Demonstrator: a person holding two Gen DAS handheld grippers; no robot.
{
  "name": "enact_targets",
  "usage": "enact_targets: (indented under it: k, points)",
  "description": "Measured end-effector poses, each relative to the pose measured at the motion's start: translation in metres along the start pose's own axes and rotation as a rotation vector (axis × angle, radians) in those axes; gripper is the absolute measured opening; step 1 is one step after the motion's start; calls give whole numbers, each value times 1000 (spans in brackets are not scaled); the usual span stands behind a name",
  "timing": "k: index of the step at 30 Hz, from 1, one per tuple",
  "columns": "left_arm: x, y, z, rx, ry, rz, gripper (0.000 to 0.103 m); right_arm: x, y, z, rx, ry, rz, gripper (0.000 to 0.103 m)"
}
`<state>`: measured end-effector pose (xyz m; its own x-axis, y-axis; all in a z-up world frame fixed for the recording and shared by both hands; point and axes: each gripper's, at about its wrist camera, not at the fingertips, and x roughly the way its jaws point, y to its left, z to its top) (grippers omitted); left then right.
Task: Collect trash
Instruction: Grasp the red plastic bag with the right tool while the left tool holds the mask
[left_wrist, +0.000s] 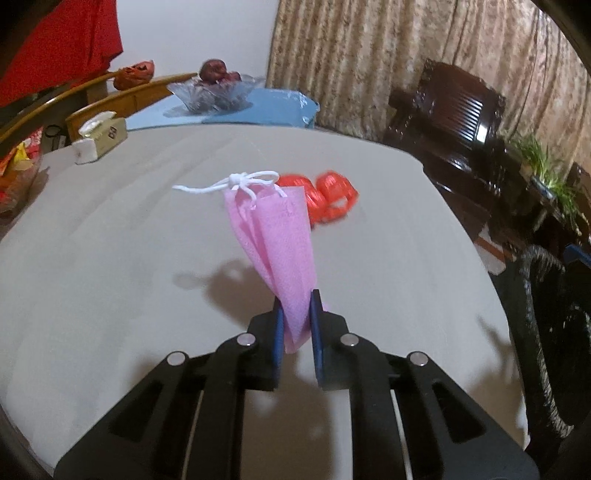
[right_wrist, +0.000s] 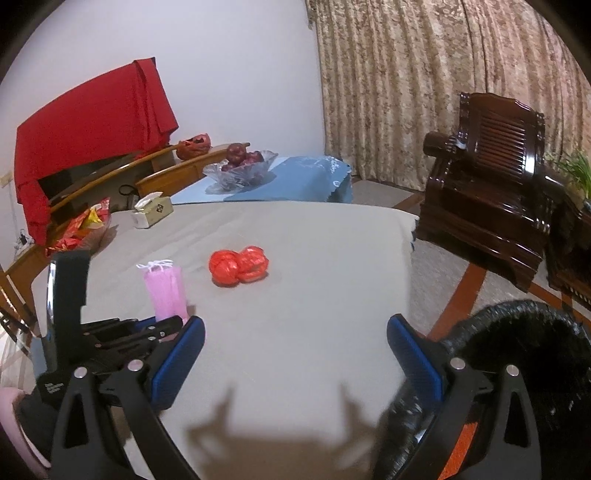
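Pink mask (left_wrist: 284, 254) with white strings – raised off the table; red wrapper (right_wrist: 238, 266) lies beyond.

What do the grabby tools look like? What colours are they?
Both tools are black, with angular arms that have long cut-out slots and round silver pins at the hinges. The left tool and right tool each end in two flat fingers faced with blue pads. No cables show, and no sleeves can be made out.
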<state>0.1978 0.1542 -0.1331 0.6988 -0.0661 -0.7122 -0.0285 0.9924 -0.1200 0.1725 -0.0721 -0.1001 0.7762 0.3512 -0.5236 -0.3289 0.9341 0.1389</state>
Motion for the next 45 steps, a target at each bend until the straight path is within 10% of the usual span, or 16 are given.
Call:
enact_targets:
  k: [37, 45]
  points:
    - [35, 105, 57, -89, -42, 130, 12, 228, 66, 39, -15, 263, 50, 95]
    - [33, 107, 58, -88, -42, 129, 12, 231, 72, 38, -40, 302, 123, 49]
